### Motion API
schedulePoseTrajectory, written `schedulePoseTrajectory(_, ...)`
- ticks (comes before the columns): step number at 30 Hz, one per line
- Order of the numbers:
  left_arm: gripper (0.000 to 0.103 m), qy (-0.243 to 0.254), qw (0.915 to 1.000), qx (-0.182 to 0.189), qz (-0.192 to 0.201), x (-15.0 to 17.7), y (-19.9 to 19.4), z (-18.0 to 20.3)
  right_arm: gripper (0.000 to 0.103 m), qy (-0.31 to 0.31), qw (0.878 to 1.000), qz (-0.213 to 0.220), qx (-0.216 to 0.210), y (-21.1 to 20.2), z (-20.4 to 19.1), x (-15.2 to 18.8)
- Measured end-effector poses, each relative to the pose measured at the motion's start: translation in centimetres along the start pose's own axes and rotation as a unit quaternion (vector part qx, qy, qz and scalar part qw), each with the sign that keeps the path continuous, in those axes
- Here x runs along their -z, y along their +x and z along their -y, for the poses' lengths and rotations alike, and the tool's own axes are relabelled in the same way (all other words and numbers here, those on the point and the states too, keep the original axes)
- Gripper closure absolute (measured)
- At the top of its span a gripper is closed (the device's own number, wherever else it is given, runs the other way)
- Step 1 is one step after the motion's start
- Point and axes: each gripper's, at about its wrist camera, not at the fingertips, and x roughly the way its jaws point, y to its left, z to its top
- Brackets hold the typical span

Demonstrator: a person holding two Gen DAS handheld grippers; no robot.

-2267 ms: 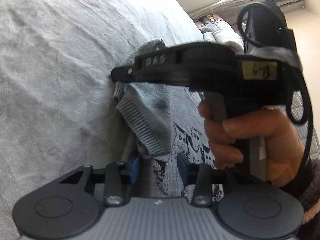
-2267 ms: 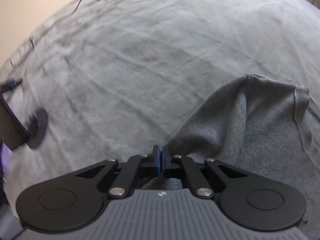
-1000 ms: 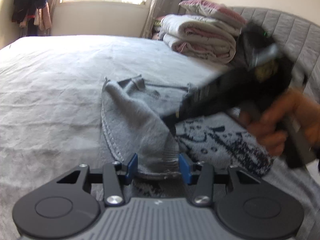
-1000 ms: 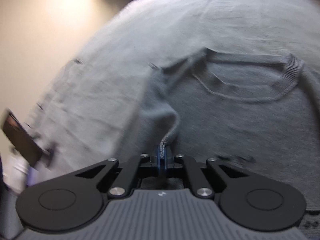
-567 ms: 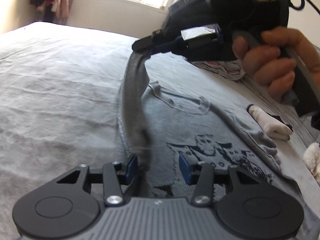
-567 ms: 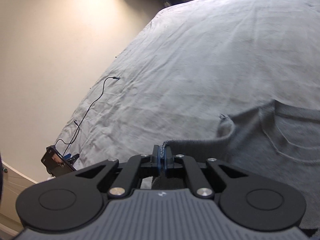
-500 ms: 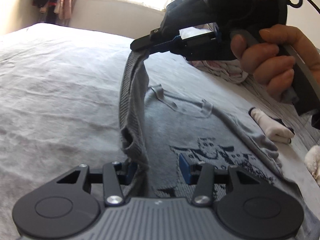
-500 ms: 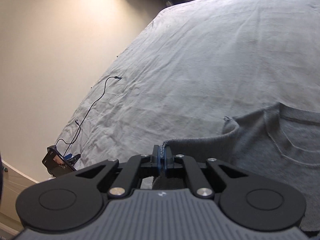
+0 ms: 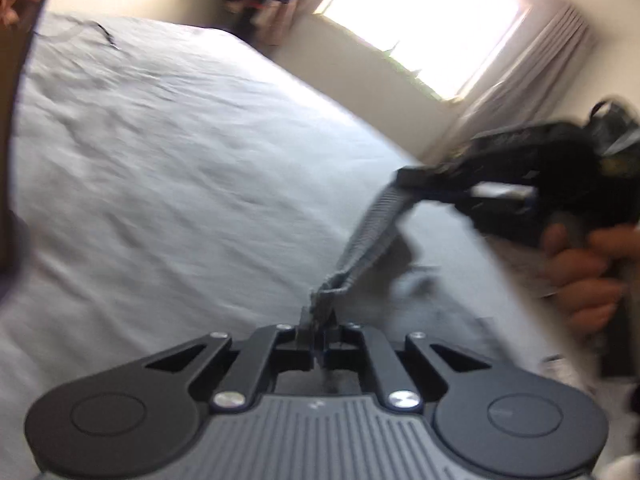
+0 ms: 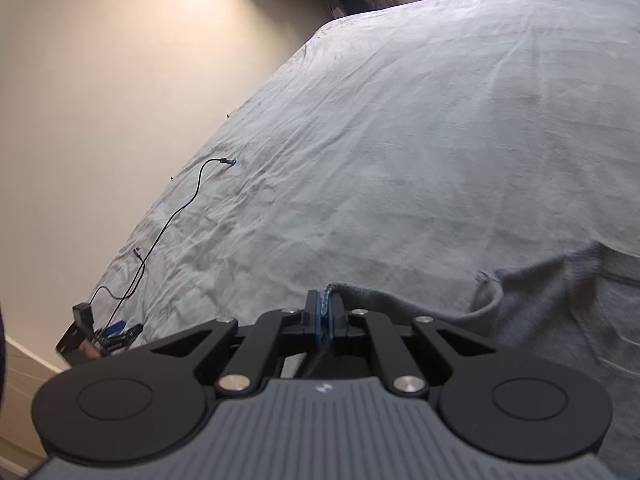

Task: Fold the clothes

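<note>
On the bed (image 10: 400, 140), covered with a pale grey sheet, the grey sweater (image 10: 560, 320) lies partly flat and partly lifted. In the right wrist view its body rests on the sheet at the right side, and one ribbed edge rises from it to your right gripper (image 10: 326, 312). This gripper is clenched on that edge; the blue pads press the knit between them.

Your left gripper (image 9: 318, 336) has just been closing, and its jaws now stand together with a bunched piece of the sweater's ribbed band (image 9: 372, 232) between them. The left wrist view is blurred, but the band runs as a tight strip from the left gripper up to the right gripper (image 9: 412, 180), which your right hand (image 9: 580, 268) holds at the right of that view. So the strip hangs in the air between your two tools, above the bed.

A thin black cable (image 10: 172, 220) lies on the sheet near the bed's left edge, well apart from the sweater. Behind the bed a bright window (image 9: 424, 20) with a curtain (image 9: 532, 76) beside it is visible.
</note>
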Motion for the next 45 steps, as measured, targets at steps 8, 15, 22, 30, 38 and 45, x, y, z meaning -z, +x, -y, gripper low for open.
schedulePoseTrajectory(8,0.100,0.011,0.9988,-0.048,-0.003,-0.9,0.3,-1.2,0.098,-0.017,1.000,0.014,0.007,6.0,-2.6,-0.1)
schedulePoseTrajectory(15,0.100,0.014,0.9968,-0.079,0.000,-1.9,0.3,-2.4,0.098,-0.016,1.000,0.013,-0.007,9.3,-3.6,0.3)
schedulePoseTrajectory(22,0.100,0.021,0.9944,-0.099,-0.031,-1.0,1.1,-2.5,0.098,-0.011,1.000,-0.007,0.005,11.5,-2.9,1.2)
schedulePoseTrajectory(30,0.082,0.050,0.9906,-0.119,-0.044,-0.9,0.3,-0.8,0.078,-0.013,0.999,-0.025,0.025,12.2,-2.4,2.5)
schedulePoseTrajectory(38,0.068,0.127,0.9822,-0.138,-0.010,-1.1,-0.7,1.9,0.063,-0.054,0.993,0.056,0.091,2.3,2.4,2.3)
schedulePoseTrajectory(45,0.067,0.101,0.9921,-0.064,-0.037,0.1,0.4,2.4,0.068,-0.084,0.981,0.041,0.170,0.0,6.4,6.9)
